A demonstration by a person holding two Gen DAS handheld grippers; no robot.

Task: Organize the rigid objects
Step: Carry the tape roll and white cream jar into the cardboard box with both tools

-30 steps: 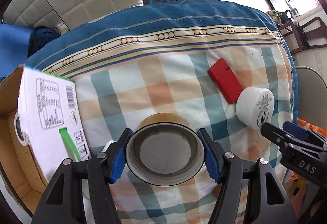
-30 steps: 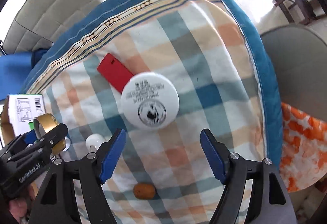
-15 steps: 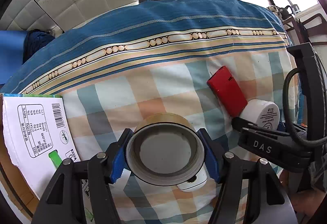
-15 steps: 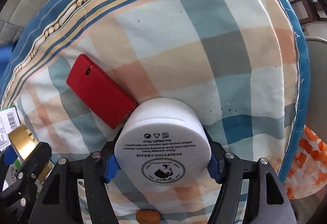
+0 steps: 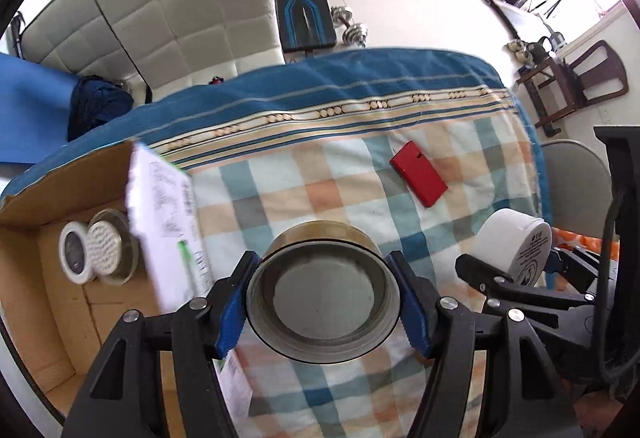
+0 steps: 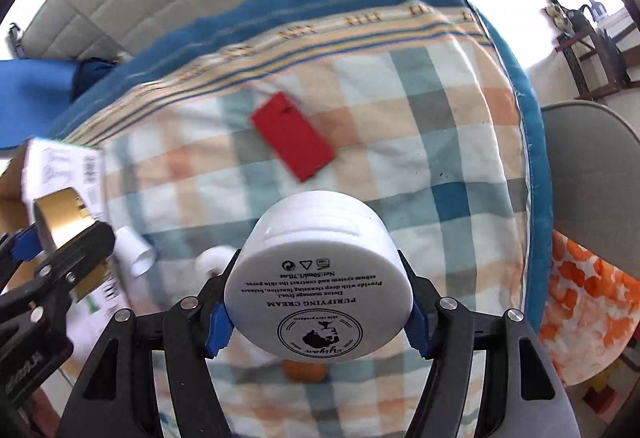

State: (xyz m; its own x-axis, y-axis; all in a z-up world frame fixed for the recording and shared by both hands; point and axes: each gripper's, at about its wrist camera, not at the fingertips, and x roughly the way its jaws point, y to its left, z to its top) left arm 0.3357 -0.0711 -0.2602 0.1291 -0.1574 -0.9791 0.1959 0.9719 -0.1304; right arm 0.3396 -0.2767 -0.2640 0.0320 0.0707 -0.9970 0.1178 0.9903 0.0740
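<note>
Two tongs, both loaded: the left tongs (image 5: 324,304) are clamped on a gold tin (image 5: 323,292), the right tongs (image 6: 316,308) on a white cream jar (image 6: 318,278), both held above the checked bed (image 6: 440,126). Best carry each level to the cardboard box (image 5: 44,290), releasing low inside. The jar reads "PURIFYING CREAM". A red case (image 6: 293,137) remains on the bed.
</note>
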